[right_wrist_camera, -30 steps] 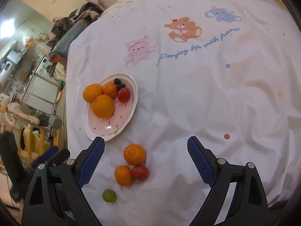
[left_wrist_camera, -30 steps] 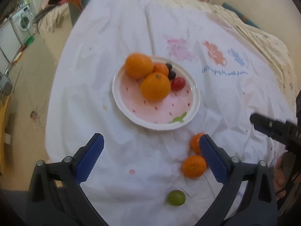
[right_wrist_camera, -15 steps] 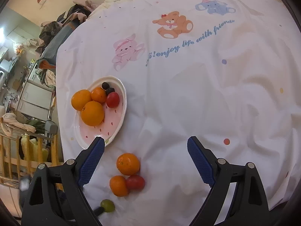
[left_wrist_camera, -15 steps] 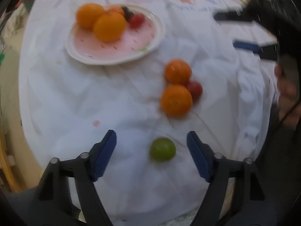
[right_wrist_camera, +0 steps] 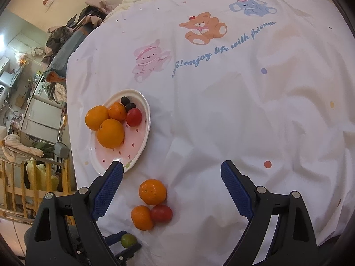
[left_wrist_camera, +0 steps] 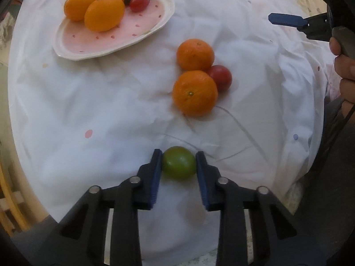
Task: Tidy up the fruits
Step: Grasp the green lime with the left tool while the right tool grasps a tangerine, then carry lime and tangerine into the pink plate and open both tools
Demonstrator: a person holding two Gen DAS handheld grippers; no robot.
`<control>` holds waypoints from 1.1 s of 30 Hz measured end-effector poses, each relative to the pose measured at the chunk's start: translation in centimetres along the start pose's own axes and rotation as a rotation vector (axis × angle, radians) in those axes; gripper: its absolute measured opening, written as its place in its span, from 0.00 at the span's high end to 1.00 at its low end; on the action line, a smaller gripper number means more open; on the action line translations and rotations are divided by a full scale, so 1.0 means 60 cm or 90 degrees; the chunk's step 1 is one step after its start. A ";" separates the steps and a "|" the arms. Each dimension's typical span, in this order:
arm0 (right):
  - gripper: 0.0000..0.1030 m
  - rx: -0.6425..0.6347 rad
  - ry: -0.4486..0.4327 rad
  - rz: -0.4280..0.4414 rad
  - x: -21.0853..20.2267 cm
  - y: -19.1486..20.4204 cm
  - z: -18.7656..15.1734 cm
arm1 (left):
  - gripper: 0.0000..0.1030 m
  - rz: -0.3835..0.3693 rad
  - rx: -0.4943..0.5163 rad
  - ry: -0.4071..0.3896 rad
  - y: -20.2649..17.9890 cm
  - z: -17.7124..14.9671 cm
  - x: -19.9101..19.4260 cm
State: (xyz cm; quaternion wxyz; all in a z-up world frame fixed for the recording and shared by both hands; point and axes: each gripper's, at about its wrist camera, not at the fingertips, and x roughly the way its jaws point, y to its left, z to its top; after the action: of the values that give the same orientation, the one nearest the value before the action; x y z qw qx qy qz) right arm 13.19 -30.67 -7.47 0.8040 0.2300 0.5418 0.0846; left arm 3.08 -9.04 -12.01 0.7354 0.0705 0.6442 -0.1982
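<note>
- The left gripper [left_wrist_camera: 178, 166] pinches a green lime [left_wrist_camera: 178, 165] between its blue pads, low on the white cloth [left_wrist_camera: 111, 102].
- Just ahead of it lie two oranges [left_wrist_camera: 194, 93] and a red tomato [left_wrist_camera: 220, 77], touching one another.
- Farther ahead to its left, the pink plate [left_wrist_camera: 142, 25] holds more fruit.
- The right gripper [right_wrist_camera: 172, 173] hangs spread wide above the cloth, the loose oranges between its fingers.
</note>
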 end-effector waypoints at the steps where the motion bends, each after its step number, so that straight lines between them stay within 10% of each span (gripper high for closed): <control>1: 0.11 -0.002 0.001 -0.001 0.000 0.000 0.000 | 0.75 -0.005 -0.006 -0.001 0.001 -0.001 -0.003; 16: 0.24 -0.007 0.148 0.085 0.060 0.024 -0.039 | 0.75 0.043 -0.205 -0.165 0.115 0.026 -0.129; 33: 0.56 -0.175 0.178 -0.052 0.146 0.091 -0.070 | 0.75 0.060 -0.249 -0.189 0.144 0.037 -0.122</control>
State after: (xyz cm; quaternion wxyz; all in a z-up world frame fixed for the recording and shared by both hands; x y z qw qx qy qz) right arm 13.46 -21.29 -13.55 0.7476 0.0816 0.6404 0.1560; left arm 7.74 -0.50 -5.80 0.8298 -0.0733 0.5515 -0.0432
